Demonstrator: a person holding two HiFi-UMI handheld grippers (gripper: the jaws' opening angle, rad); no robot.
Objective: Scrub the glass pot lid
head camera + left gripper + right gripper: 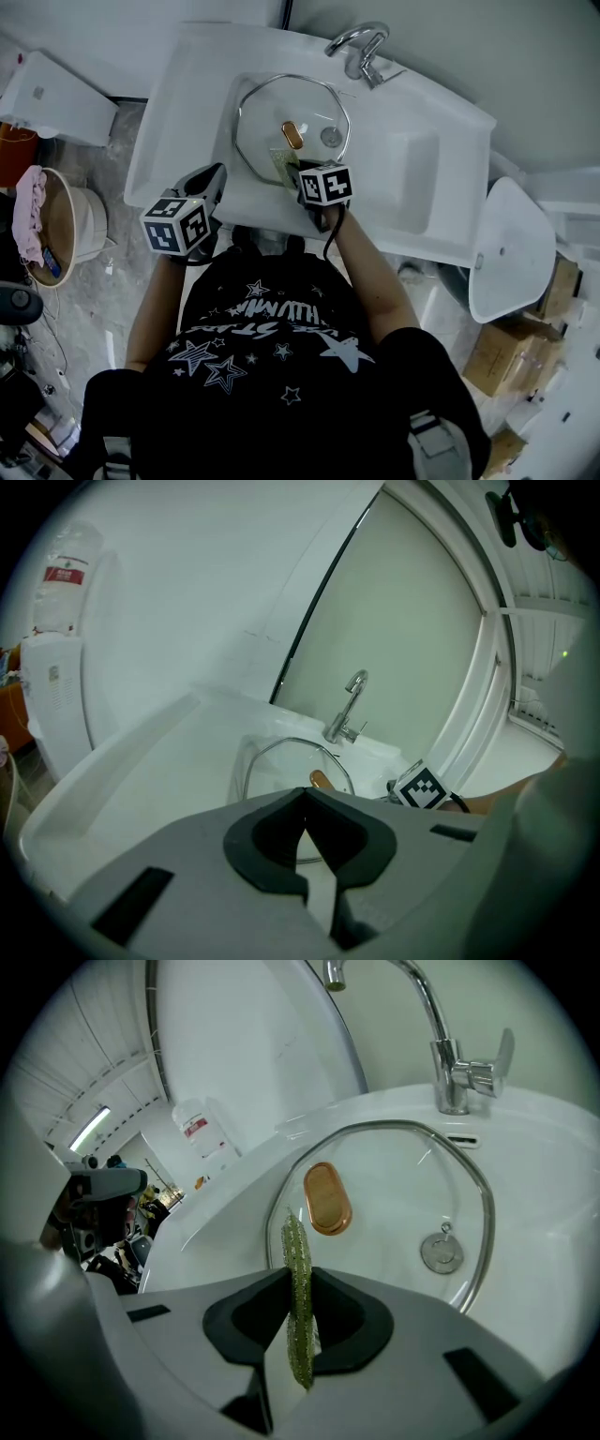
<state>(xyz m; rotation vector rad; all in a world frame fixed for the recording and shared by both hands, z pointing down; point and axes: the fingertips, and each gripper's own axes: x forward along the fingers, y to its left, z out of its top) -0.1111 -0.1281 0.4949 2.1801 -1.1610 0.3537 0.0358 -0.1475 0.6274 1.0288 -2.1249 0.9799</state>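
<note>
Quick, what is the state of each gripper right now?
Left gripper: jaws closed, holding nothing.
Right gripper: jaws closed on the green scrub pad.

Count at sink (183, 103), 1 unit. Grippers: 2, left gripper (215, 176) and right gripper (292, 170). Glass pot lid (262, 124): 1, carrying 1 amber knob (292, 134). Green scouring pad (298, 1288): 1. Faucet (360, 49): 1. Drain stopper (331, 137): 1. Cardboard boxes (500, 358) on floor: at least 2, exact number not resolvable.
</note>
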